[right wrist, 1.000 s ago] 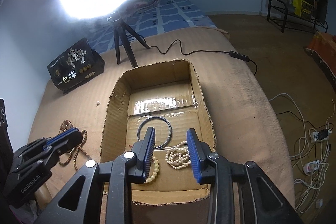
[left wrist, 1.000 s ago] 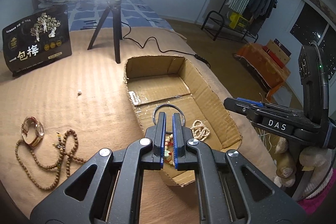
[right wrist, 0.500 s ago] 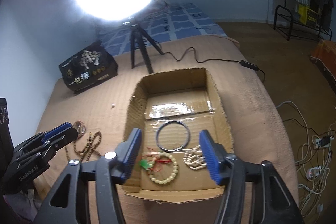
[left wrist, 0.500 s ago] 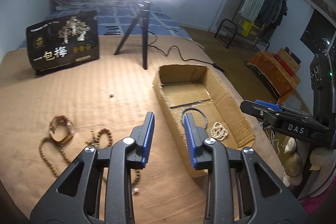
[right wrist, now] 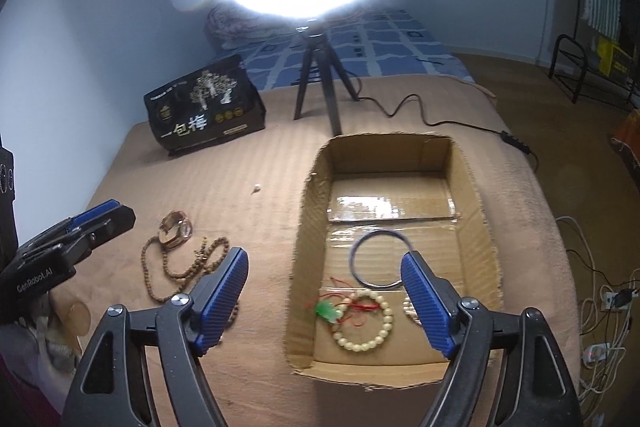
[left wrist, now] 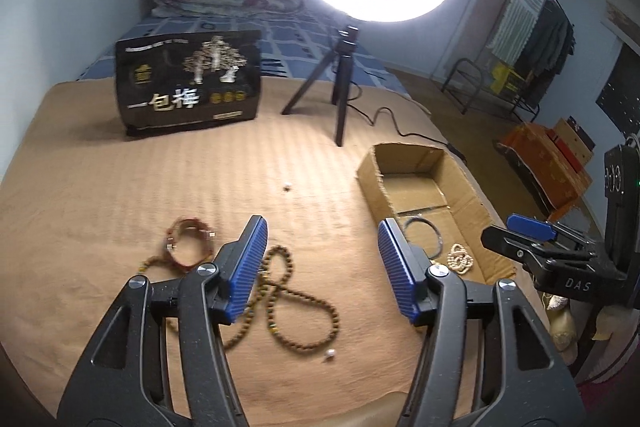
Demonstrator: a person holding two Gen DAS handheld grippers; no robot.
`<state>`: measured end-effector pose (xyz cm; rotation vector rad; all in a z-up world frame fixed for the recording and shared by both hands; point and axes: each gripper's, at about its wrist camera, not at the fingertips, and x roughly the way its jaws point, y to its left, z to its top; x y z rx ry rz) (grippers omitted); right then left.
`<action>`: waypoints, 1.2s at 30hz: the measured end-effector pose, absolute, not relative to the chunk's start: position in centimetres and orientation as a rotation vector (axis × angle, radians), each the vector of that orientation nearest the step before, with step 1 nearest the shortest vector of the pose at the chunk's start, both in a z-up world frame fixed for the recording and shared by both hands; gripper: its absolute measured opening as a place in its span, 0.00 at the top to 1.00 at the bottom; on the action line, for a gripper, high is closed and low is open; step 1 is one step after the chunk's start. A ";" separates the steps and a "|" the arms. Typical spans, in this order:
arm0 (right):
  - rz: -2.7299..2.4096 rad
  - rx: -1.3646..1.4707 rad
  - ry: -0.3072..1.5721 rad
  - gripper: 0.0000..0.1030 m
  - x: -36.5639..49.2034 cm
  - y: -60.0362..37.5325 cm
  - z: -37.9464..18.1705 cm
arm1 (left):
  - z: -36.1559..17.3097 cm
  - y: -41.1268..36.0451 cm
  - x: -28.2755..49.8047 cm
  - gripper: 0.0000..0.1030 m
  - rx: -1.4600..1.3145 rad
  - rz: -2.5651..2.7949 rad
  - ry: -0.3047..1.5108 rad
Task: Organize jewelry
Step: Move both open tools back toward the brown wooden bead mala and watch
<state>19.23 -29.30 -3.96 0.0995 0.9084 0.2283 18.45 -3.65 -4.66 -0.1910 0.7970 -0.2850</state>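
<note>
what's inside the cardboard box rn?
Box holds a metal bangle, a cream bead bracelet with a green charm, and a pearl string, partly hidden behind the right finger.

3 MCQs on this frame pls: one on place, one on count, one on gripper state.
1. Where does the metal bangle lie?
A. in the cardboard box
B. on the blanket beside the watch
C. in a gripper

2. How many jewelry pieces lie in the box?
A. one
B. three
C. five

3. How is the left gripper set?
A. shut on beads
B. shut, holding nothing
C. open, holding nothing

Key: 1 A, the bangle rests on the box floor. 2 B, the bangle, the cream bead bracelet and the pearl strand. 3 C, its fingers stand wide apart above the brown bead necklace.
</note>
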 end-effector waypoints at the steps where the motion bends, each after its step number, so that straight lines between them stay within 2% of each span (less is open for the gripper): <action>1: 0.236 0.101 0.910 0.19 19.3 -29.0 -4.0 | -4.7 -3.1 18.4 0.43 -0.193 -0.277 0.798; 15: 0.371 0.066 0.976 0.18 19.6 -23.1 -6.5 | -8.1 5.4 18.8 0.43 -0.285 -0.144 0.872; 28: 0.403 0.110 1.105 0.18 22.3 -18.7 -11.4 | -12.0 7.3 22.0 0.43 -0.341 -0.119 0.951; 36: 0.396 0.165 1.188 0.20 24.9 -16.8 -14.3 | -13.9 6.8 24.7 0.55 -0.331 -0.128 0.993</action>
